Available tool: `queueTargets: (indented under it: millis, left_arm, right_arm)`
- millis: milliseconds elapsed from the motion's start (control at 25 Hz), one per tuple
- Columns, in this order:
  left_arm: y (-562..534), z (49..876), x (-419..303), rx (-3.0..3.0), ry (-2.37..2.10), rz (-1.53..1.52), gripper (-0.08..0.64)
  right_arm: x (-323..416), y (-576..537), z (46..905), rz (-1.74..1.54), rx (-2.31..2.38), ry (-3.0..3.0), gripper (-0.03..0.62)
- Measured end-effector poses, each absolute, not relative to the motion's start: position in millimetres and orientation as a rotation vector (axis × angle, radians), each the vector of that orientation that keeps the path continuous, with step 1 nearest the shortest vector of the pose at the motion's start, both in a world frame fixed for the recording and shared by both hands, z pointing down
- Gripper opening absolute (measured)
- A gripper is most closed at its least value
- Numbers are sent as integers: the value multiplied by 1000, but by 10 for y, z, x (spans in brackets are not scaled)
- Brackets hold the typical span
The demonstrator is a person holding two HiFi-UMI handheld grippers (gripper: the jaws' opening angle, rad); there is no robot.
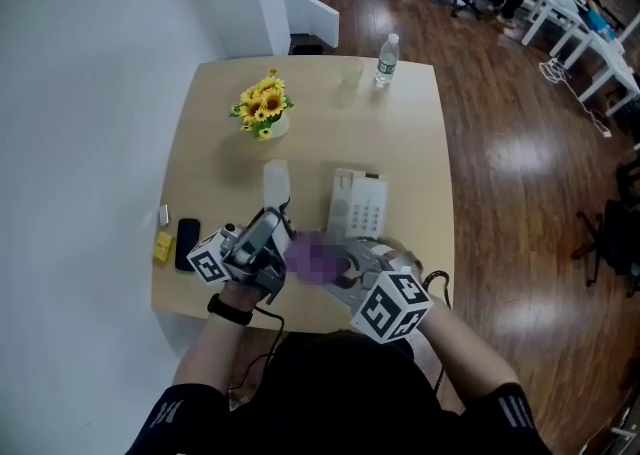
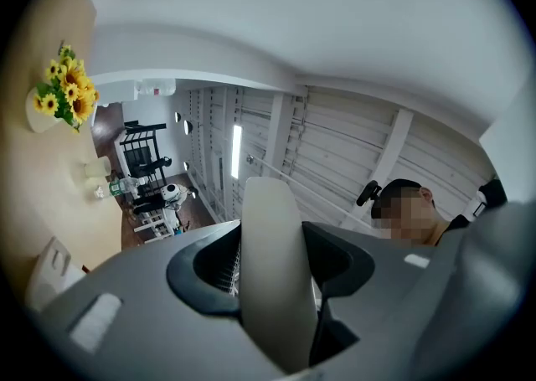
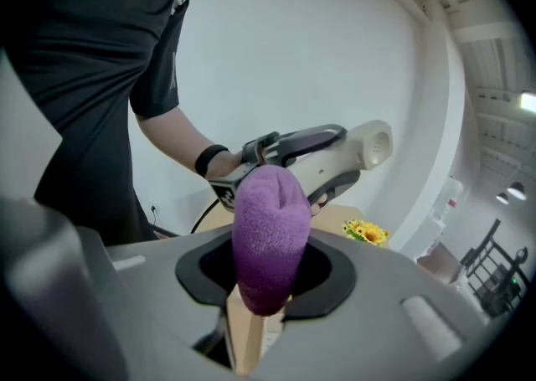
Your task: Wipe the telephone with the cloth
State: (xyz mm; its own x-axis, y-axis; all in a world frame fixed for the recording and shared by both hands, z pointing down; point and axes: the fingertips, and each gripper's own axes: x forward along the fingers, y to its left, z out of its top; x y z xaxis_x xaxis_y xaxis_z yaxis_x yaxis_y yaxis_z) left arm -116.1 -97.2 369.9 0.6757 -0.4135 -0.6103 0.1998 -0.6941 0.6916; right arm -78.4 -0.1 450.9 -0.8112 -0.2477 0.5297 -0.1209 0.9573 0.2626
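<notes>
Pinching the purple cloth [image 3: 268,237] into a wad, the right claw [image 1: 352,265] holds it close to the person's body, probably for a firm rubbing face. Just beside it, the left claw [image 1: 262,235] is clamped on the cream handset [image 1: 275,183], held off the telephone base [image 1: 358,205] on the bench [image 1: 200,103], likely so that every side can be reached. Only the right claw's view shows the cloth facing the handset, though contact is unclear. Only the head view shows the base, then the sunflowers [image 1: 264,103] and the bottle [image 1: 386,59] farther off.
</notes>
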Motion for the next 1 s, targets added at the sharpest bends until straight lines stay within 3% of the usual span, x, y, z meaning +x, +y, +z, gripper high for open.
queueTargets:
  millis: [320, 600, 1000]
  left_arm:
    - [-860, 3660, -1225, 2085, -96, -1063, 218]
    - [-754, 3559, -1173, 2114, 13, -1072, 218]
    - [-788, 3584, -1154, 2104, -12, -1059, 218]
  right_arm:
    - [-674, 346, 4632, -256, 73, -2512, 123]
    - [-504, -292, 4228, -298, 267, -2522, 124]
    - [-749, 270, 4659, -442, -7, -2383, 124]
